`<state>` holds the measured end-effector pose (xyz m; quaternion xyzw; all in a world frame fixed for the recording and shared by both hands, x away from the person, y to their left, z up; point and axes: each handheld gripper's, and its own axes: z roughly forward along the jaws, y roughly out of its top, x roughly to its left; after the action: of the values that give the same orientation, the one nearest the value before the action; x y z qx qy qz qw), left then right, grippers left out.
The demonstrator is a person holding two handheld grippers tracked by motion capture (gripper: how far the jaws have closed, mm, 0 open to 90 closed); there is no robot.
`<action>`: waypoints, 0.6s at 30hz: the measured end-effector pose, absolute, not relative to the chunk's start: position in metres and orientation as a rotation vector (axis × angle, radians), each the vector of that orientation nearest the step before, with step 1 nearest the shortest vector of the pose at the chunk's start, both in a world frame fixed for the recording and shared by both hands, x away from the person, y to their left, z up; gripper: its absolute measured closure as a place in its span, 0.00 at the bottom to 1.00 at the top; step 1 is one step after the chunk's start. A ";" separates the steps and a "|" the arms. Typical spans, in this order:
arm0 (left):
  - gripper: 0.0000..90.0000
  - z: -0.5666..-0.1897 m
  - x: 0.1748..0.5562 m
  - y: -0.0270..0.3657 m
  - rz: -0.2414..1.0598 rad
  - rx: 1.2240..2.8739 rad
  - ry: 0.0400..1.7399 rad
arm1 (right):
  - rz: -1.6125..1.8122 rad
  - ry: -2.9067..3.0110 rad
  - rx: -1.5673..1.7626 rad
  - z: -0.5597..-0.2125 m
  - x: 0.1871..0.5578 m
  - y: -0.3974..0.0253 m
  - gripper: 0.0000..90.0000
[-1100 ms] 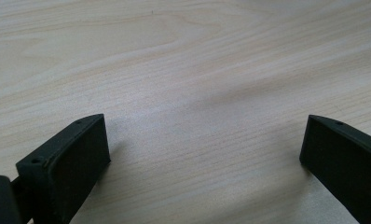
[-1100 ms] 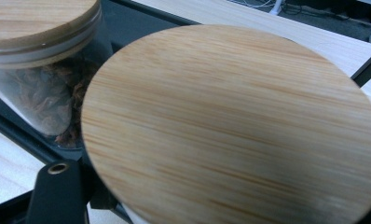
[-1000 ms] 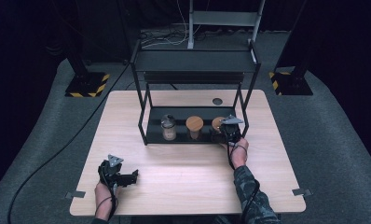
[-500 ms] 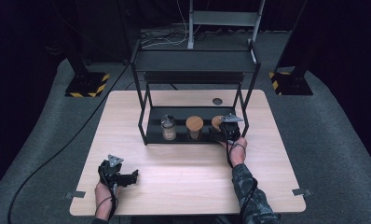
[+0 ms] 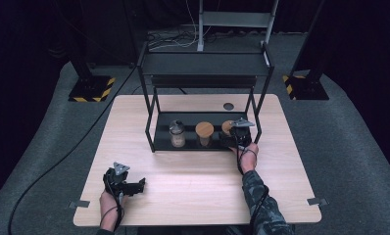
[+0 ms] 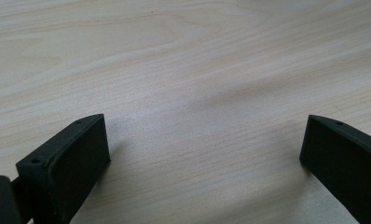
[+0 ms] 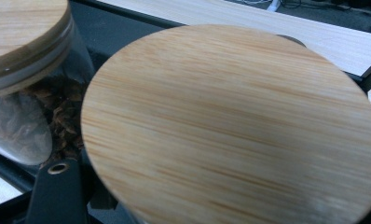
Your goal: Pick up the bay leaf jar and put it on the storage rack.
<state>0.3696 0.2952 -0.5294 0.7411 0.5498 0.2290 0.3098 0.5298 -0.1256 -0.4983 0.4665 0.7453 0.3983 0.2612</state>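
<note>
Right gripper view: the wood-lidded jar sits upright between the right gripper's jaws, their grip unclear, while the left gripper's spread jaws rest far off on the tabletop.

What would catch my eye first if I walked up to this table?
Probably the black metal rack standing at the far side of the wooden table, with three jars in a row on its low shelf. The right gripper is at the rightmost jar, whose round bamboo lid looms large in the right gripper view. The left gripper rests open near the table's front left.
</note>
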 end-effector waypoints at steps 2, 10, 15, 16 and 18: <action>0.01 -0.529 0.370 0.295 0.604 1.957 1.453 | 1.084 2.013 1.269 -0.499 0.531 -0.126 0.27; 0.01 -0.529 0.370 0.295 0.604 1.957 1.453 | 1.100 1.996 1.286 -0.499 0.534 -0.125 0.27; 0.01 -0.529 0.370 0.295 0.604 1.957 1.453 | 1.100 1.981 1.275 -0.501 0.534 -0.125 0.27; 0.01 -0.529 0.370 0.295 0.604 1.956 1.453 | 1.099 1.978 1.273 -0.501 0.534 -0.125 0.27; 0.01 -0.529 0.370 0.295 0.604 1.957 1.453 | 1.098 1.975 1.270 -0.502 0.534 -0.124 0.27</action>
<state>0.3695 0.2952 -0.5295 0.7410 0.5500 0.2288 0.3101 0.5338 -0.1245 -0.5016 0.4714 0.7335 0.4078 0.2712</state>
